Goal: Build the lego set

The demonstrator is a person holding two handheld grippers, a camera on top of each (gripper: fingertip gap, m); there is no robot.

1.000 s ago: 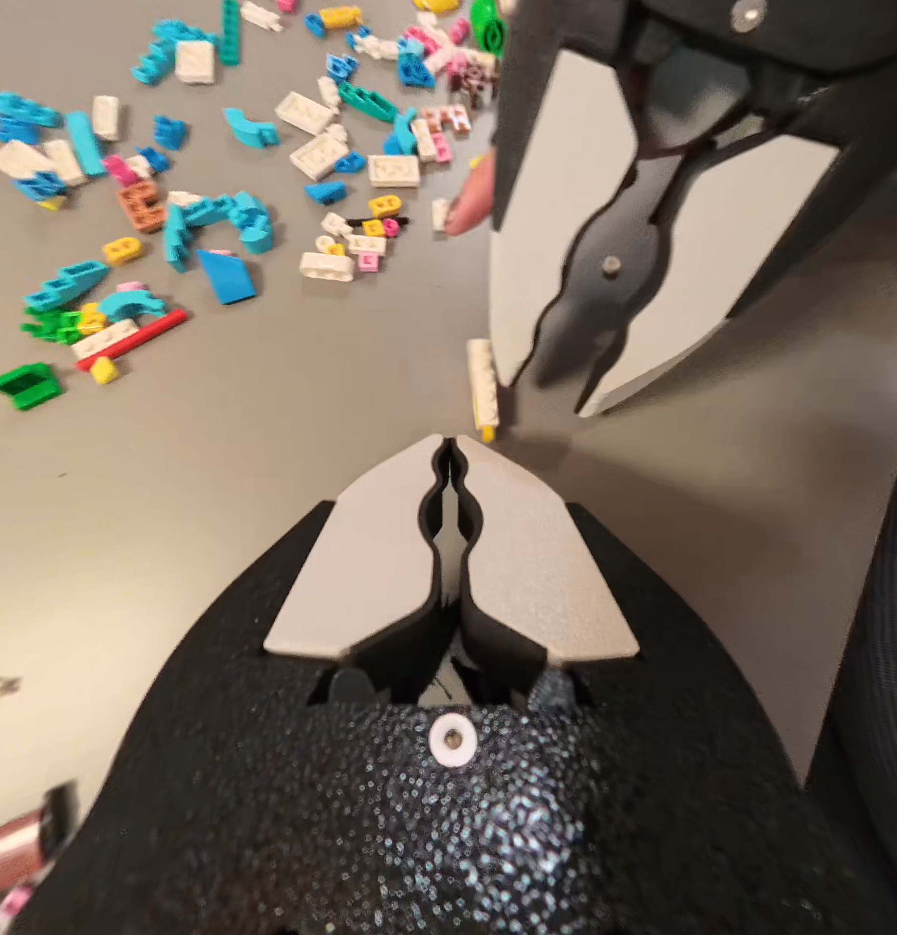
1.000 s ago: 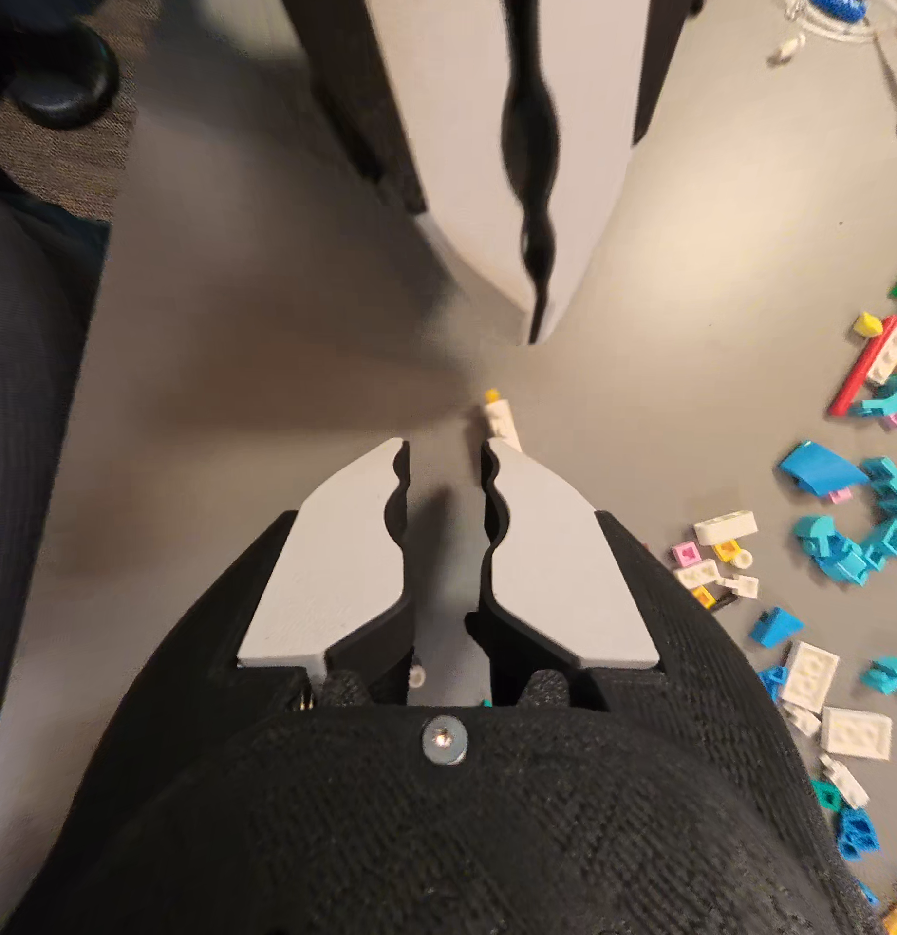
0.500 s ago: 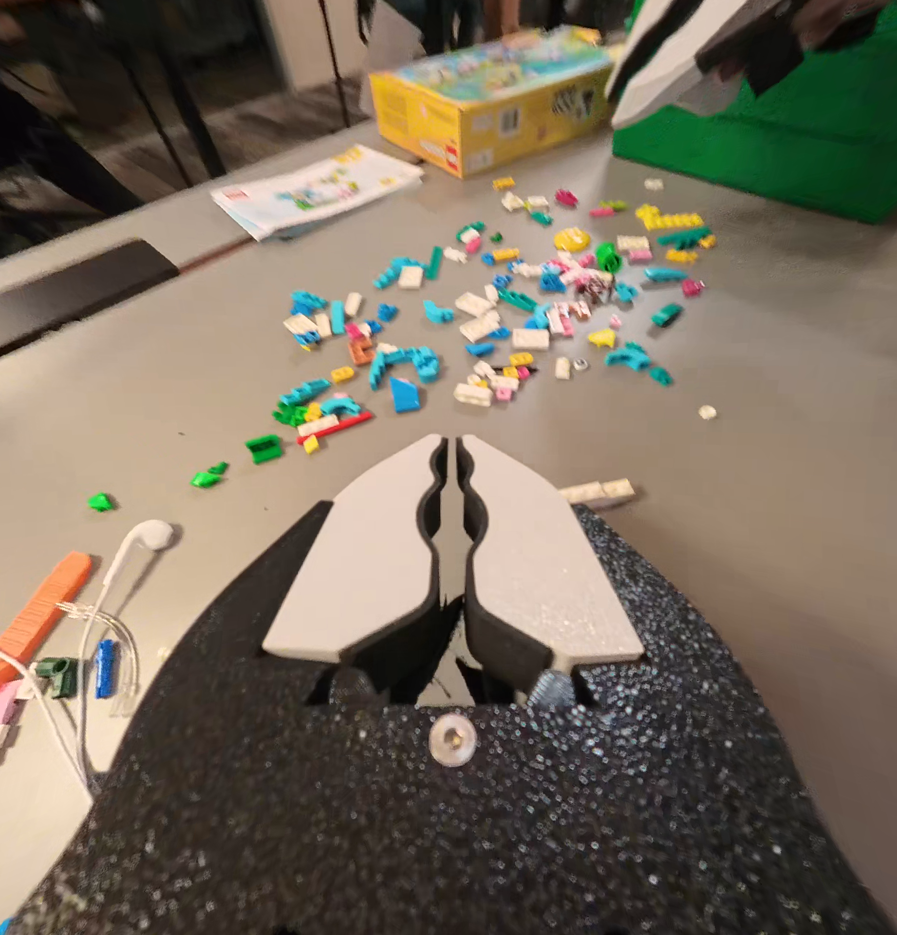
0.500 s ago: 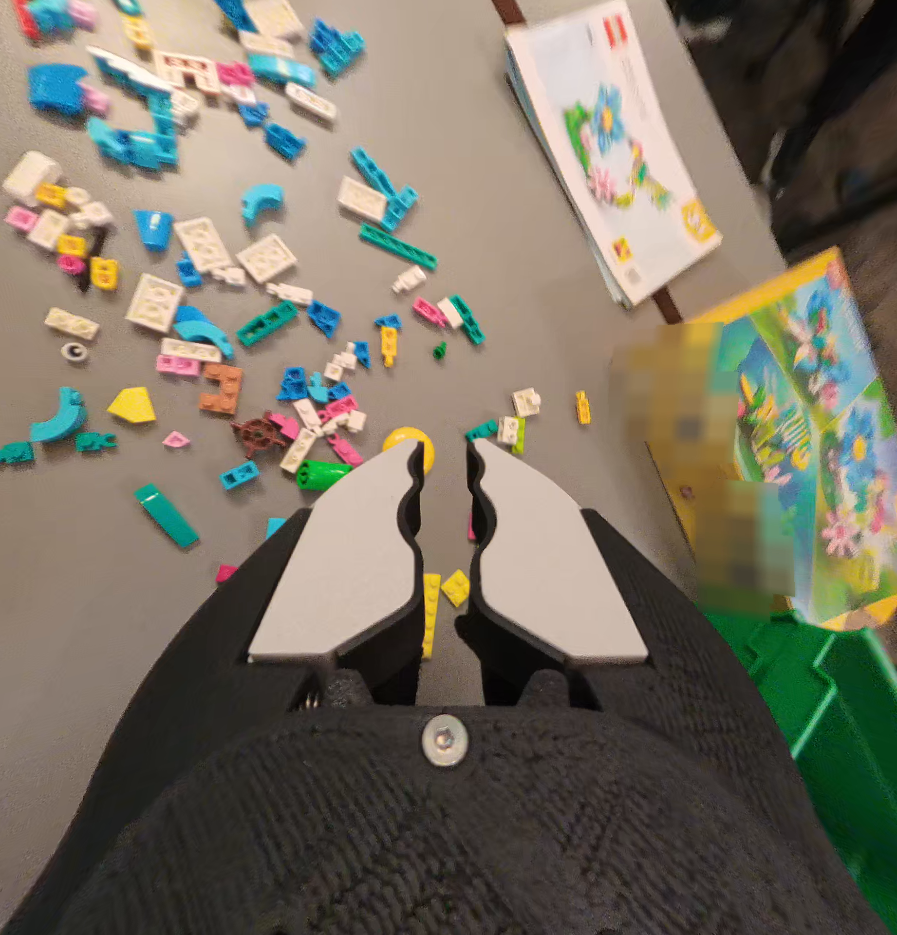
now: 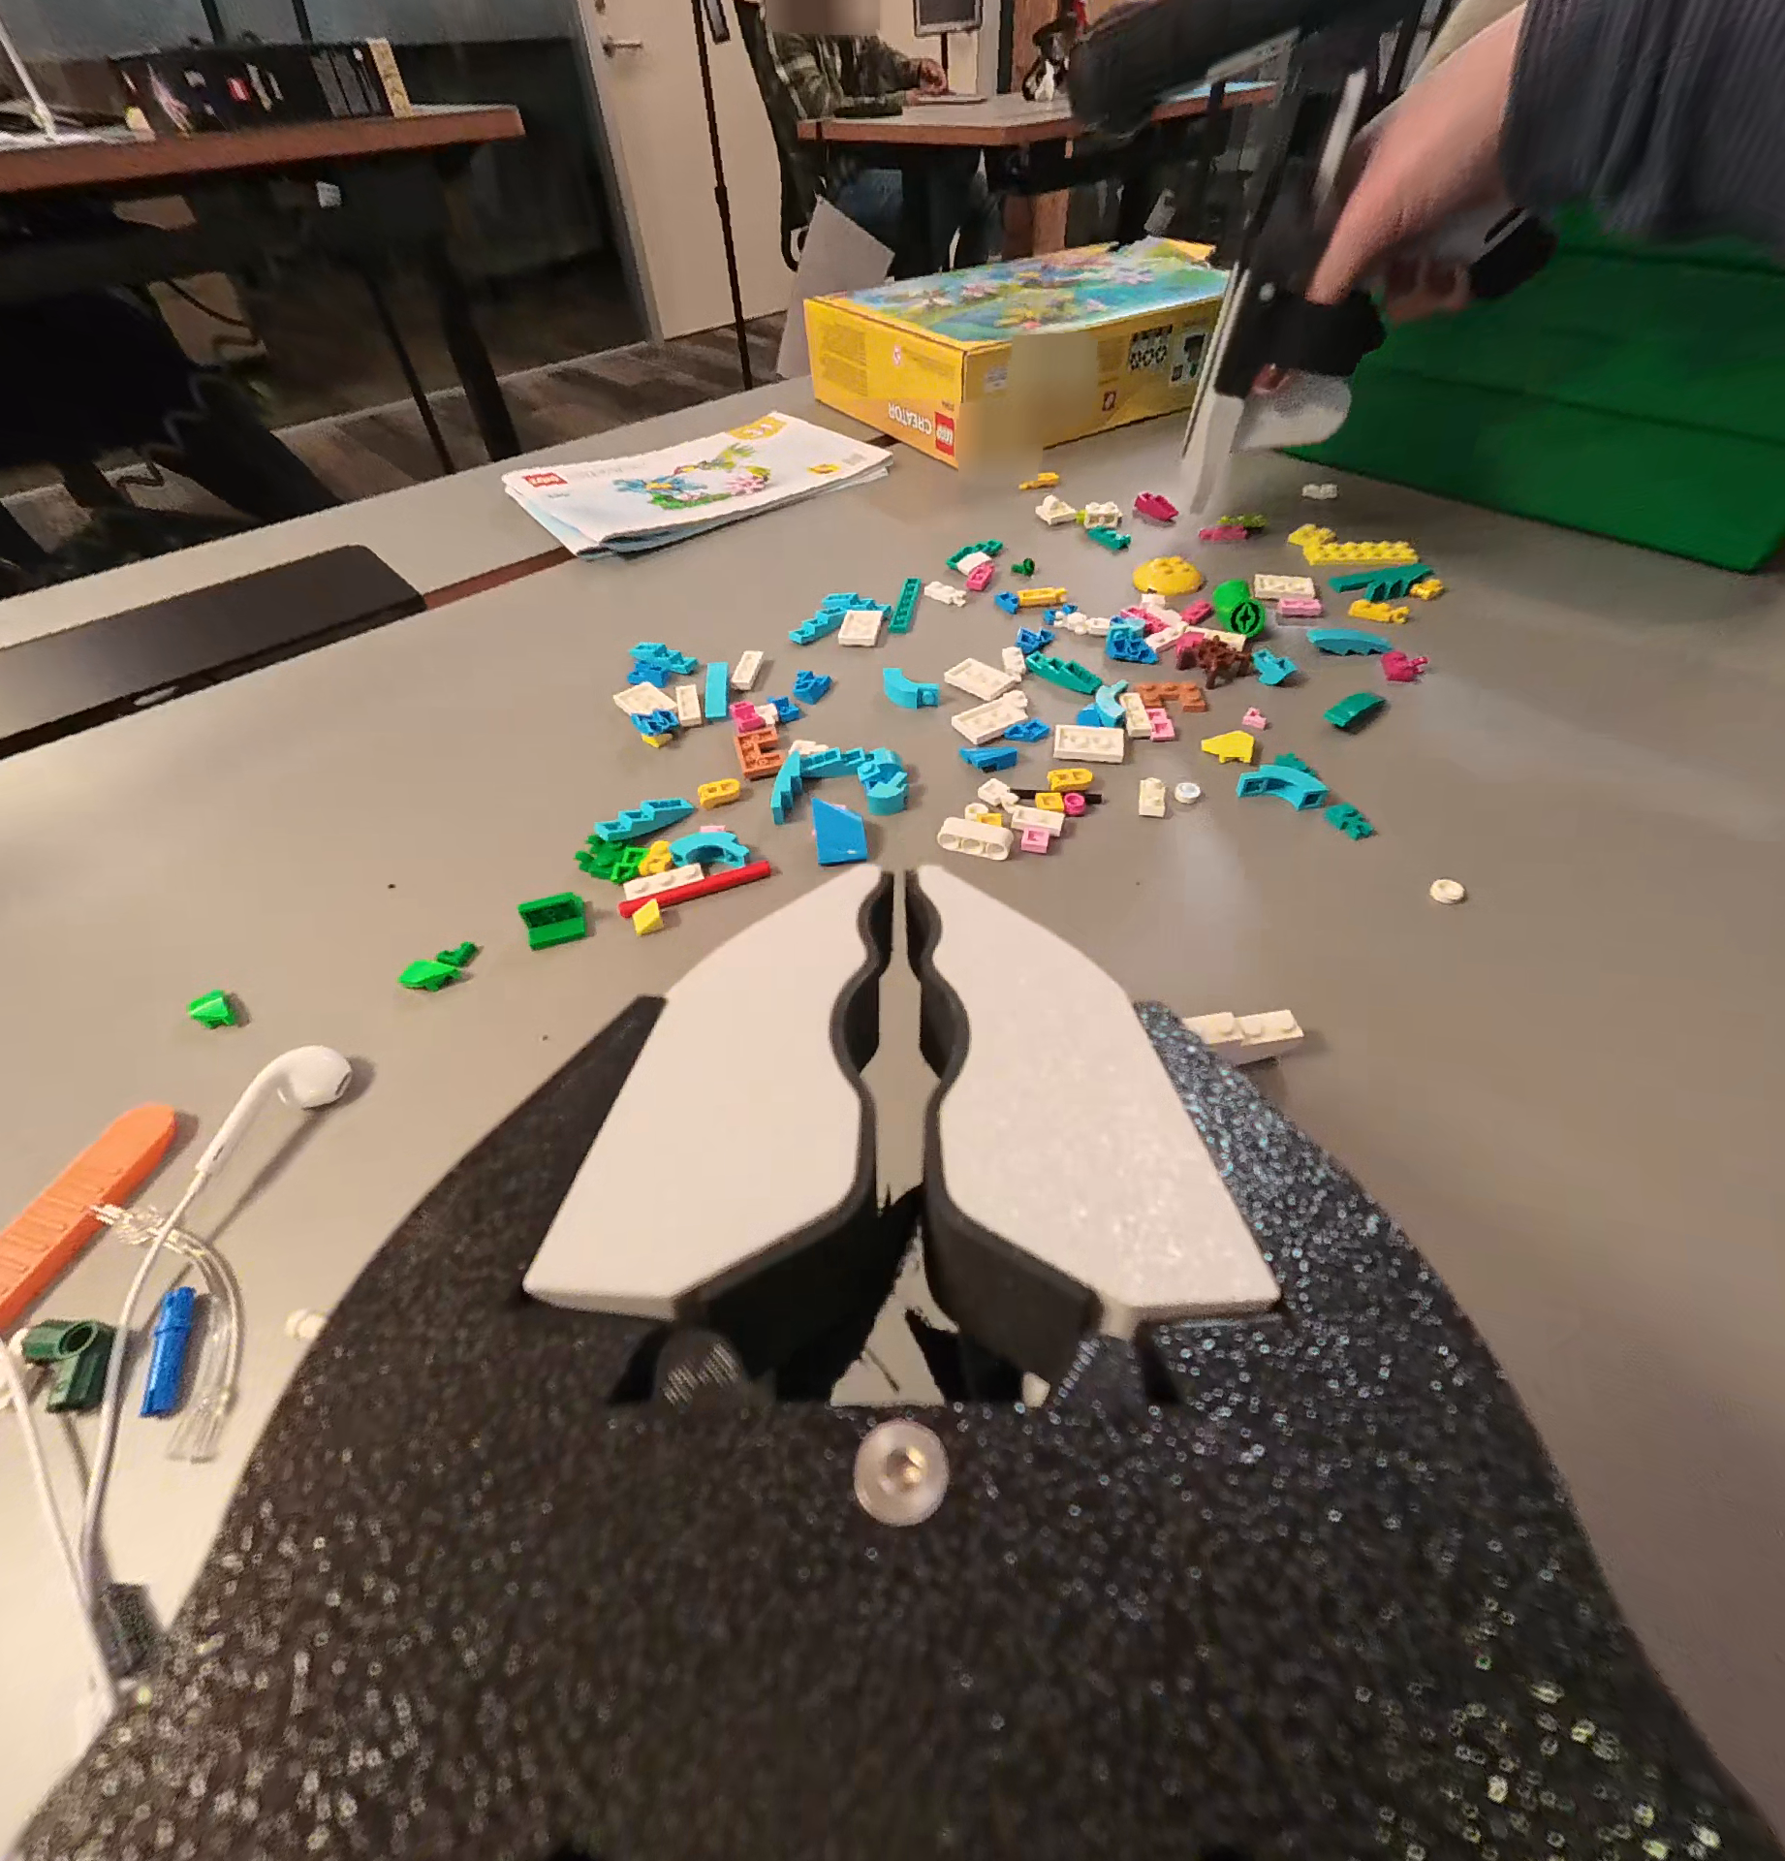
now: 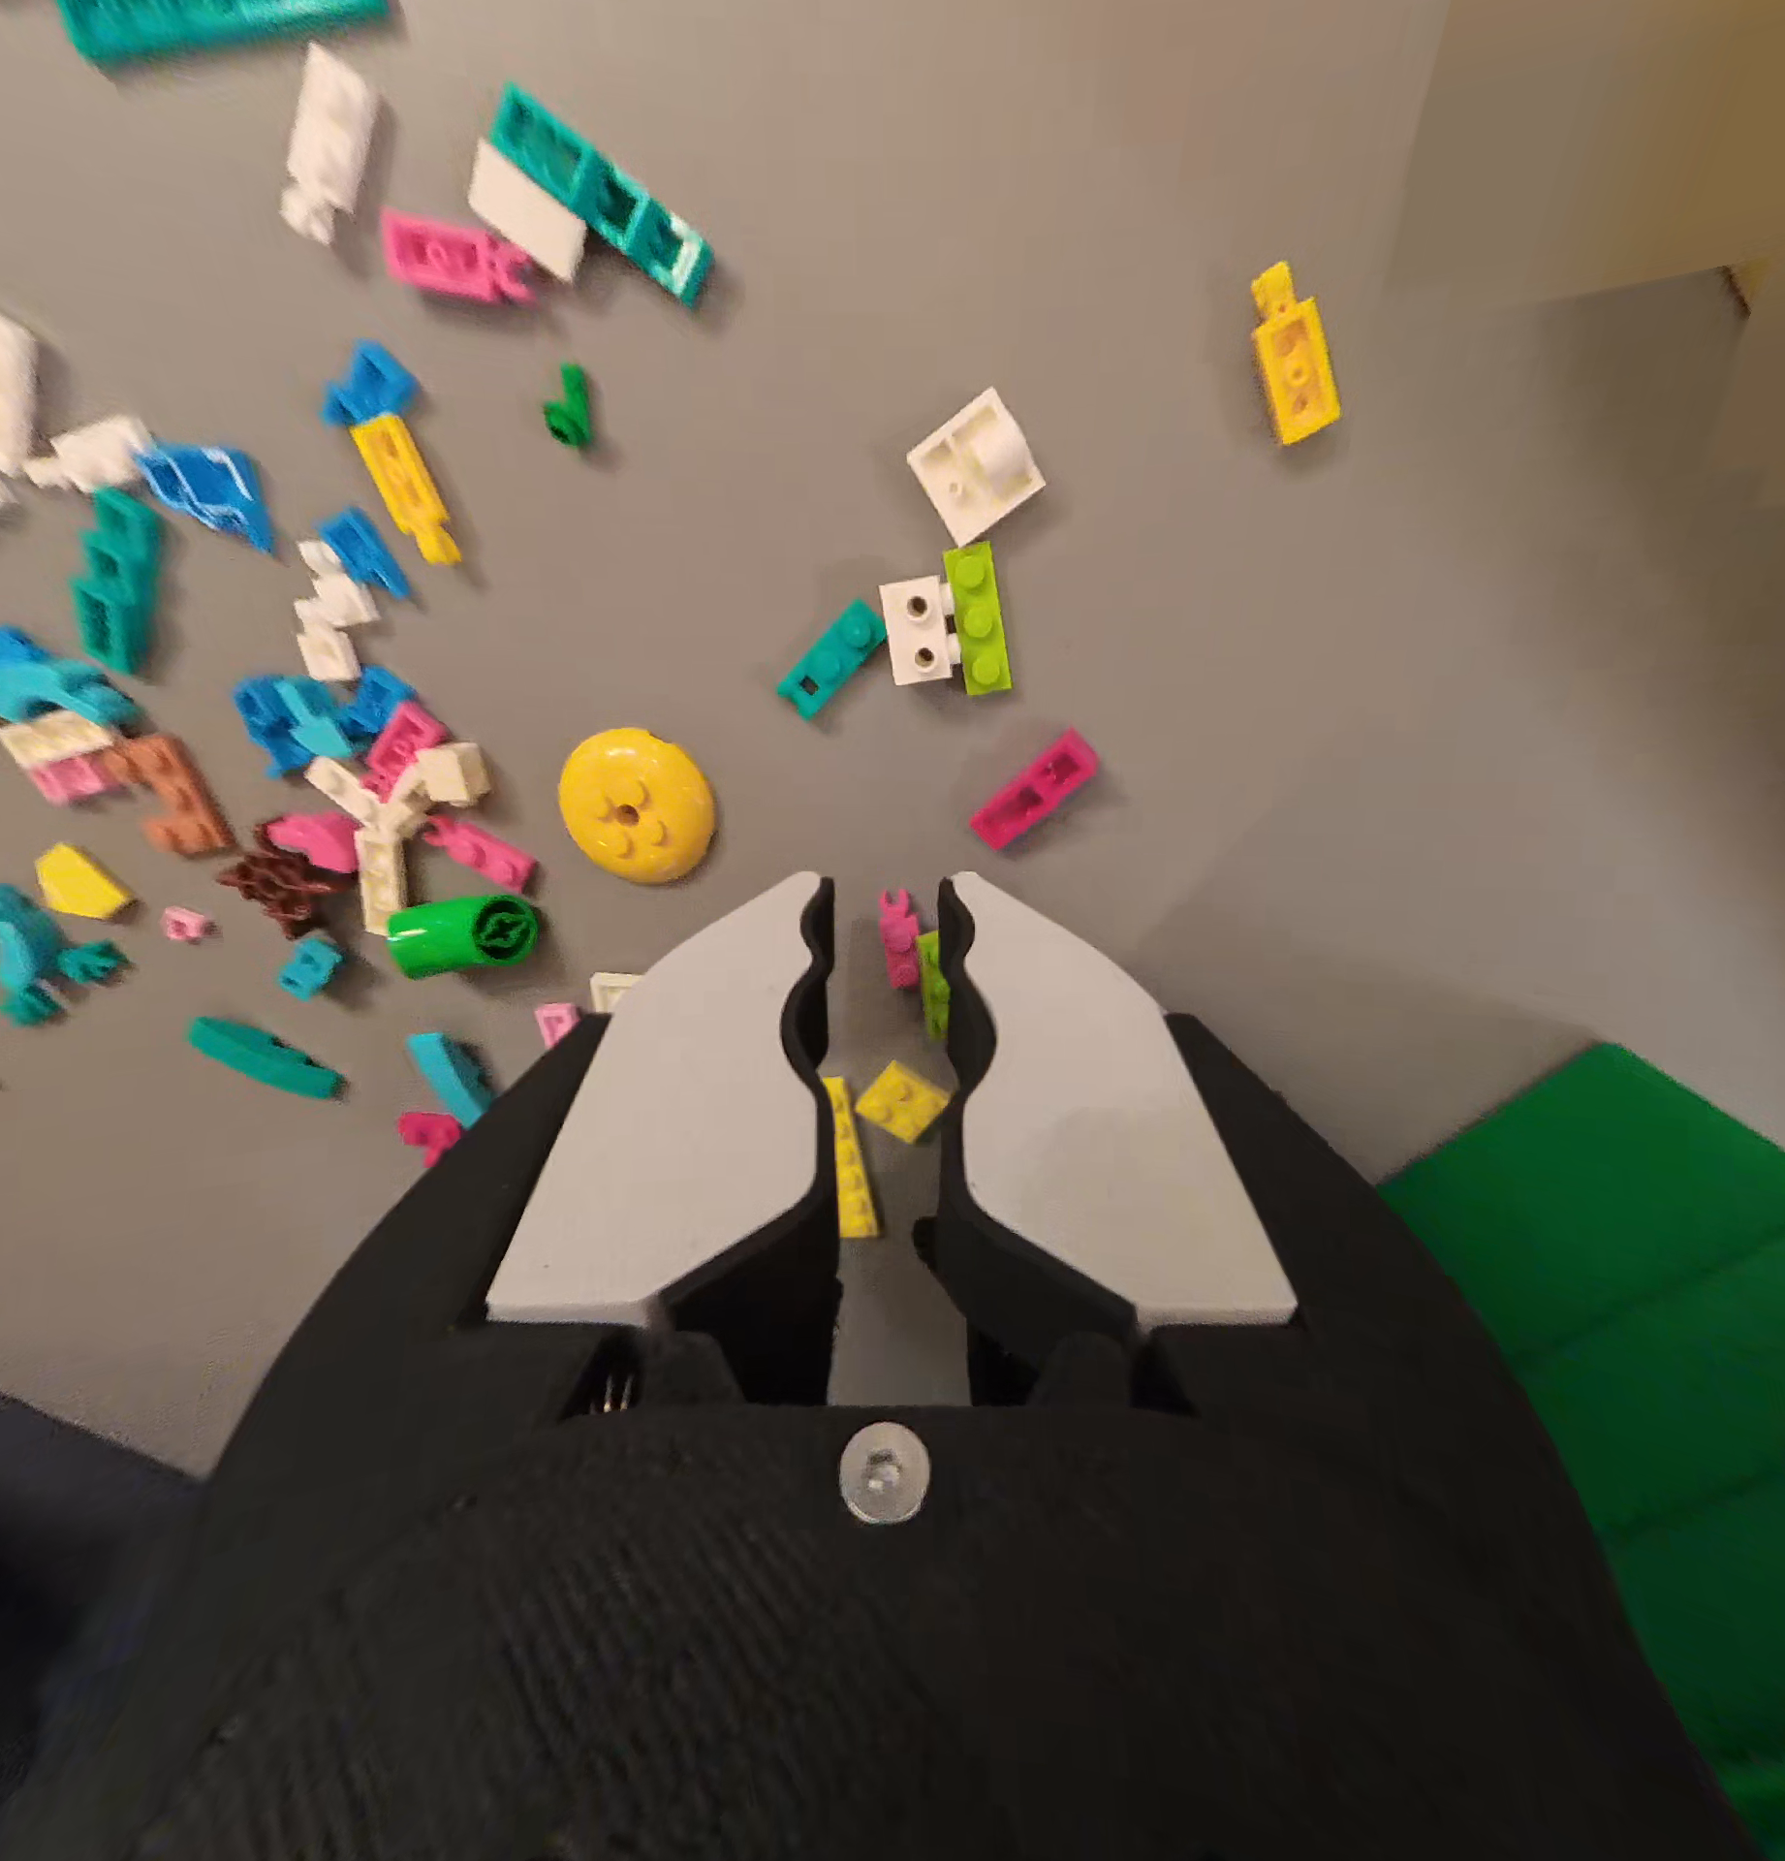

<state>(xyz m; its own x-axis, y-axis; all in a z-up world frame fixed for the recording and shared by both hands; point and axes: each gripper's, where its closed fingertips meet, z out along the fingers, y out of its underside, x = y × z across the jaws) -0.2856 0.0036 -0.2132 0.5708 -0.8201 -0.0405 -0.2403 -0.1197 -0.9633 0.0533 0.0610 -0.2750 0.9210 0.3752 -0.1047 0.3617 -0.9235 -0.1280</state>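
Many loose lego pieces (image 5: 1019, 695) lie scattered over the grey table (image 5: 365, 806). My left gripper (image 5: 897, 878) is shut and empty, held low at the near side. A short white brick bar (image 5: 1246, 1032) lies just to its right. My right gripper (image 6: 885, 888) is open by a narrow gap and empty. It hovers over a small pink piece (image 6: 899, 942), a lime piece (image 6: 931, 992) and two yellow plates (image 6: 904, 1101). A yellow dome (image 6: 635, 806) lies ahead on its left. The right gripper (image 5: 1211, 473) also shows far off in the left wrist view, held by a hand.
A yellow set box (image 5: 1009, 352) and an instruction booklet (image 5: 697, 488) lie at the far edge. A green mat (image 5: 1593, 443) lies at the far right, also in the right wrist view (image 6: 1623, 1360). White earphones (image 5: 294, 1083), an orange tool (image 5: 63, 1208) and small parts lie at the near left. One gripper's finger ends stand about 35 cm off the other's. The yellow dome (image 6: 635, 806) is closer to my right gripper, around 4 cm from its tips; the left tips are 30 cm off.
Both grippers left the white brick bar. The left pulled back and tilted up, still shut. The right swung to the far side of the pile and came down close over the pieces by the green mat.
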